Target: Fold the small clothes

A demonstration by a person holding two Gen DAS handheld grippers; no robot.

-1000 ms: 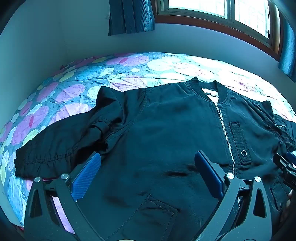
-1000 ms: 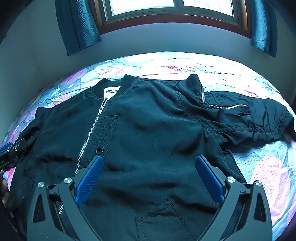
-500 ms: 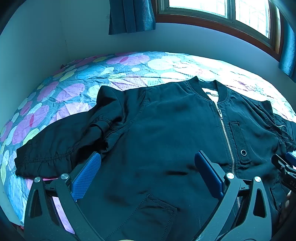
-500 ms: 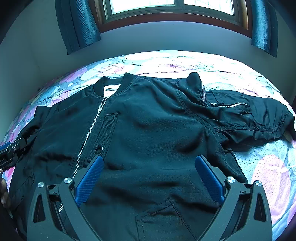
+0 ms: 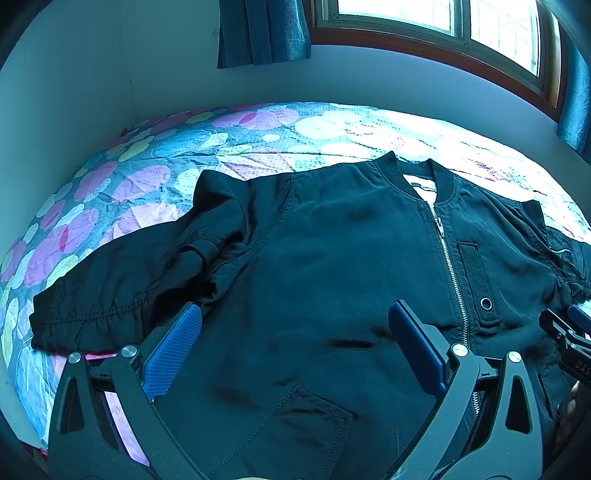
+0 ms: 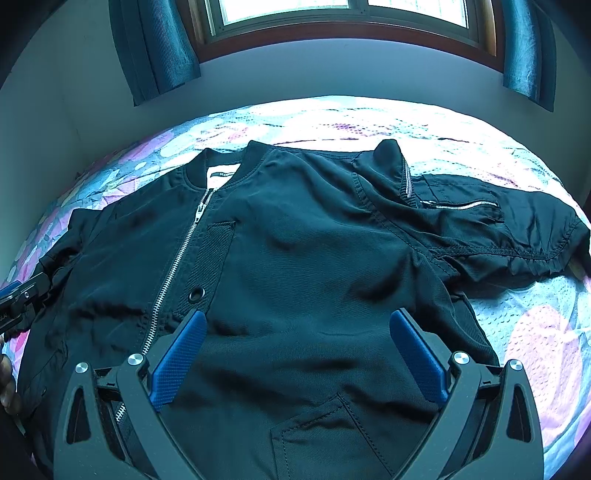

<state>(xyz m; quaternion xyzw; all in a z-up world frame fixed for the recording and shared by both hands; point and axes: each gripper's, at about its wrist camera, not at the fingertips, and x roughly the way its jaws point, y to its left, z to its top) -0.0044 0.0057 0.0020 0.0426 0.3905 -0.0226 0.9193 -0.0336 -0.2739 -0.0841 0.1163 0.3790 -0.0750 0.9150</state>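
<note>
**Jacket flat on bed, both grippers spread above it**

A dark jacket (image 5: pixel 332 266) lies front up on the patterned bedspread (image 5: pixel 147 177), zipper (image 6: pixel 177 258) closed, collar toward the window (image 6: pixel 332 11). Both sleeves spread outward. The left gripper (image 5: pixel 295 332) hangs over the lower front, blue fingers wide apart, gripping nothing. The right gripper (image 6: pixel 297 332) is likewise spread and empty. Blue curtains (image 6: pixel 155 44) flank the window.

Two wrist fisheyes, close and low over the small black zip-front bomber jacket (image 5: pixel 332 266), facing 12 o'clock toward the wood-framed window (image 6: pixel 343 14).
Left view nearer the 9 o'clock sleeve, right nearer the 3 o'clock sleeve; zipper and collar shared.
</note>
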